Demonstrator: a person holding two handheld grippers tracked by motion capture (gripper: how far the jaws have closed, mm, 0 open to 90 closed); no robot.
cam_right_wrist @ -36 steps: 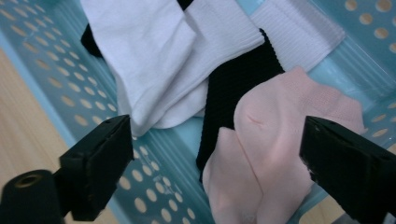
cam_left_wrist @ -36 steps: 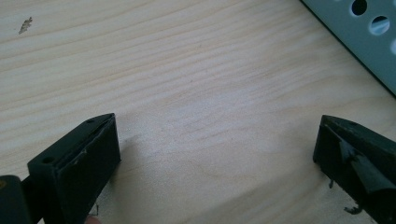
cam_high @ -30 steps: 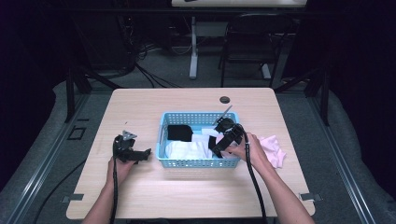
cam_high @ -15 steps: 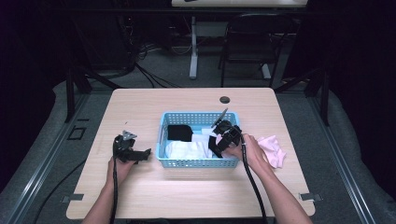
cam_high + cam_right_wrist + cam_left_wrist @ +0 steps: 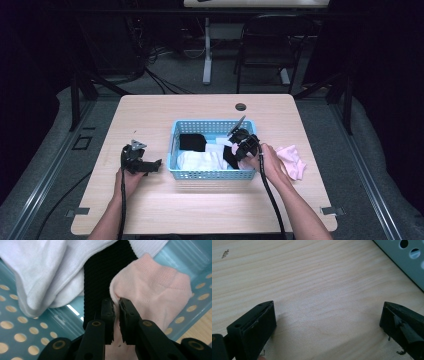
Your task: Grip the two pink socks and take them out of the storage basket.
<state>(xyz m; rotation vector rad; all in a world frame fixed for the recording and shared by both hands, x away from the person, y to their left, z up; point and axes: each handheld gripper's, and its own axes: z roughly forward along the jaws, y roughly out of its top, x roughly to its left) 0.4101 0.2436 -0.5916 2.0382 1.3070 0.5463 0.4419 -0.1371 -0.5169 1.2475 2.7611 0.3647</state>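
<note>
- Pink knitted sock sits pinched in your right hand-held gripper, whose jaws have just been closing on a fold of it, low at the right end of the perforated light-blue plastic basket.
- White socks and a black sock lie in the basket; another pink sock rests on the pale wooden worktop just beside it.
- Your left hand-held gripper rests wide open and empty on the worktop.
- Judging by this, sorting looks barely begun.
</note>
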